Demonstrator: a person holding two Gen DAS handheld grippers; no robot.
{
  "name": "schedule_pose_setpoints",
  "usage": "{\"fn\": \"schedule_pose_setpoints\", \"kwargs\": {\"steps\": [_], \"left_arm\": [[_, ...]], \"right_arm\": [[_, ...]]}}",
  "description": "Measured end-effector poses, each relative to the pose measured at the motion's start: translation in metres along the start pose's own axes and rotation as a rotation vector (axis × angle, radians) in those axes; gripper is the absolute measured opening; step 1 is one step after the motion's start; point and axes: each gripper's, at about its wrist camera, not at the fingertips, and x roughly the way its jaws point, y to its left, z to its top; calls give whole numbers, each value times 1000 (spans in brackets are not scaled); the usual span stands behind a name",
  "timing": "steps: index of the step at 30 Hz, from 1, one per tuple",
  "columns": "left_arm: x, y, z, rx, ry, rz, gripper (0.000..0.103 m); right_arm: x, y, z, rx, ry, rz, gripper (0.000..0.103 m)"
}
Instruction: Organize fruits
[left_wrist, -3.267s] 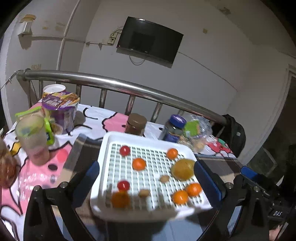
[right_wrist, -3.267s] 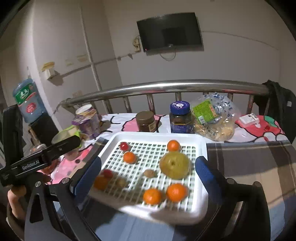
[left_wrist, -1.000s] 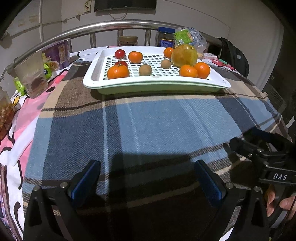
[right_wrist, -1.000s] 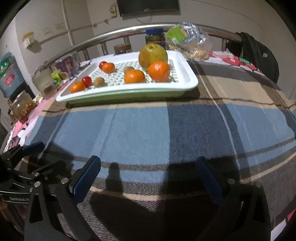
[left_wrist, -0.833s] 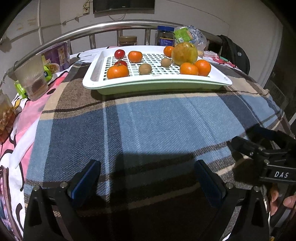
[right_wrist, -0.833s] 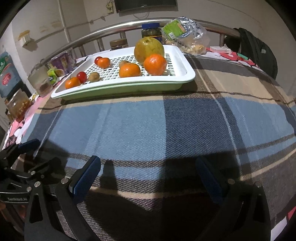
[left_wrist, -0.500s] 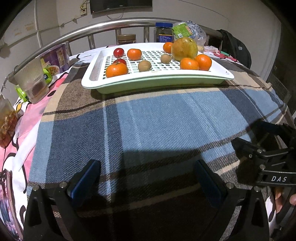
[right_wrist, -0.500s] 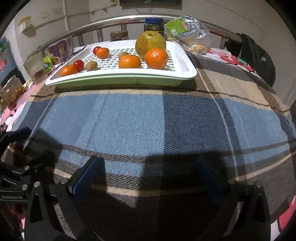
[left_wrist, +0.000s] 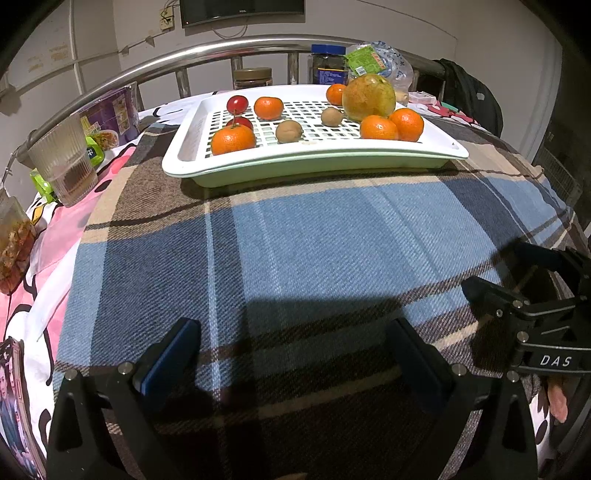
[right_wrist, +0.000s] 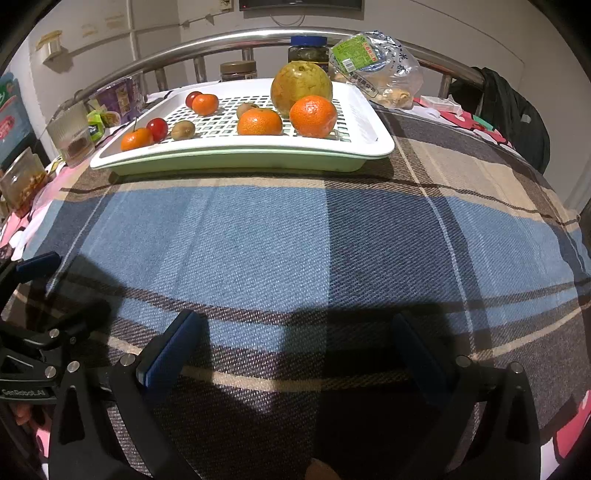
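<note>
Fruits (left_wrist: 232, 139) sit on tray (left_wrist: 369, 153), both grippers (left_wrist: 295, 350) open

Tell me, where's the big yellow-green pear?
In both views the big yellow-green pear sits at the far right of the white slotted tray, just behind two orange tangerines.

On the plaid blanket (left_wrist: 314, 236) a white slotted tray (left_wrist: 306, 155) holds oranges, cherries and a large pear (left_wrist: 368, 96), while the left tongs (left_wrist: 295, 347) gape empty, well short of it.
</note>
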Motion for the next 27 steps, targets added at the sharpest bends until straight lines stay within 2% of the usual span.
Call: {"fn": "schedule_pose_setpoints", "kwargs": {"steps": [27], "left_arm": [[-3, -1, -4, 9, -2, -4, 103]], "right_arm": [[-2, 2, -3, -7, -2, 5, 103]]}}
